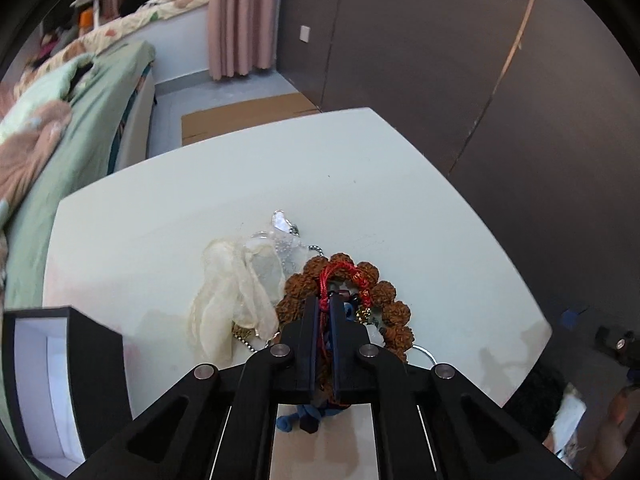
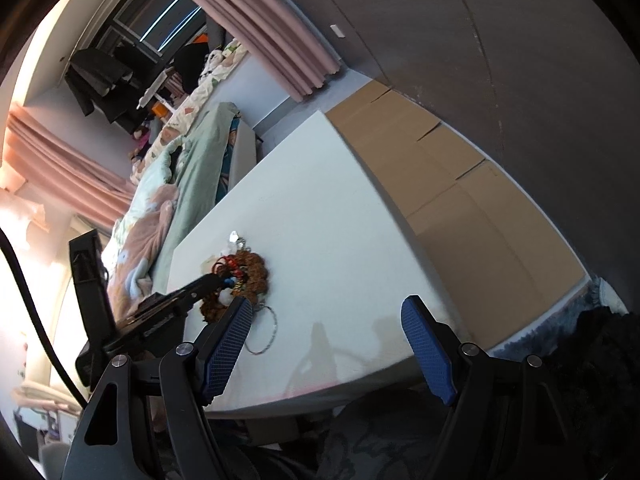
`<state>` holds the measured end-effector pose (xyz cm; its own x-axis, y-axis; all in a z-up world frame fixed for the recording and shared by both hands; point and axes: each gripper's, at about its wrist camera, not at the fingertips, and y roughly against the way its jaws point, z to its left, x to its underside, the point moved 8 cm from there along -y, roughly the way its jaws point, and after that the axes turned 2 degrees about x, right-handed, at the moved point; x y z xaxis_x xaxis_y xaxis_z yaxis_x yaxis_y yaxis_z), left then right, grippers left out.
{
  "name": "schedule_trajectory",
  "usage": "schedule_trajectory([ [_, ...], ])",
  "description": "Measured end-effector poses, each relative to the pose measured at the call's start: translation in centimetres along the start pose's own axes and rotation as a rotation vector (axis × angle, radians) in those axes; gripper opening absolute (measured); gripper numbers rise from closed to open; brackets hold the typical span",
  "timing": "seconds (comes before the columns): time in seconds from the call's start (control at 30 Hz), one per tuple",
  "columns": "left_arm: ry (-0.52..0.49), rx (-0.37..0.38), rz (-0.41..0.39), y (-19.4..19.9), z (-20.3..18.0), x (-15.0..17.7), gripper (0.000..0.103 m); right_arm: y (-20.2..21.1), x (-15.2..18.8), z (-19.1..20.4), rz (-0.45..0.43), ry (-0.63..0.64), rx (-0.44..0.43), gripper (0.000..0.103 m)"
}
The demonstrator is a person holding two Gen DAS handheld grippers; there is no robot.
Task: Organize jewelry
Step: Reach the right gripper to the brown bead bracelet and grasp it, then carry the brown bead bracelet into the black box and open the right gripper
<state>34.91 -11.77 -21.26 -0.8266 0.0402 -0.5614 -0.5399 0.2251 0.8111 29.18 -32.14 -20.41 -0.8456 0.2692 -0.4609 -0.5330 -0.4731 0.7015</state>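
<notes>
White table [image 1: 400, 184]: left tool [image 1: 325, 300] pinching red cord [image 1: 325, 280].

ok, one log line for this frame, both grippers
left gripper: shut on red cord in jewelry pile | right gripper: open, empty, above table | black box: open, empty
</notes>
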Motion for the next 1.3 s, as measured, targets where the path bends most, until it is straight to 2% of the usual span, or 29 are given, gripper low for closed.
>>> schedule_trajectory([
  [0.13,-0.016,0.003,-0.038,1.9,0.1,-0.2,0.005,-1.0,0.1,1.4,0.019,0.004,-0.028,0.079],
  [0.53,0.029,0.036,-0.146,8.4,1.7,-0.6,0.005,-4.8,0.8,5.0,0.109,-0.078,-0.14,0.078],
  [0.87,0.094,0.023,-0.209,13.0,4.8,1.0,0.005,-8.2,1.8,7.1,0.214,-0.131,-0.183,0.064],
  [1.13,0.197,0.002,-0.229,15.5,8.9,3.6,0.005,-10.9,2.7,8.2,0.262,-0.146,-0.133,0.056],
  [1.3,0.234,-0.003,-0.255,16.8,11.0,4.3,0.005,-12.6,2.9,8.7,0.274,-0.145,-0.072,0.038],
])
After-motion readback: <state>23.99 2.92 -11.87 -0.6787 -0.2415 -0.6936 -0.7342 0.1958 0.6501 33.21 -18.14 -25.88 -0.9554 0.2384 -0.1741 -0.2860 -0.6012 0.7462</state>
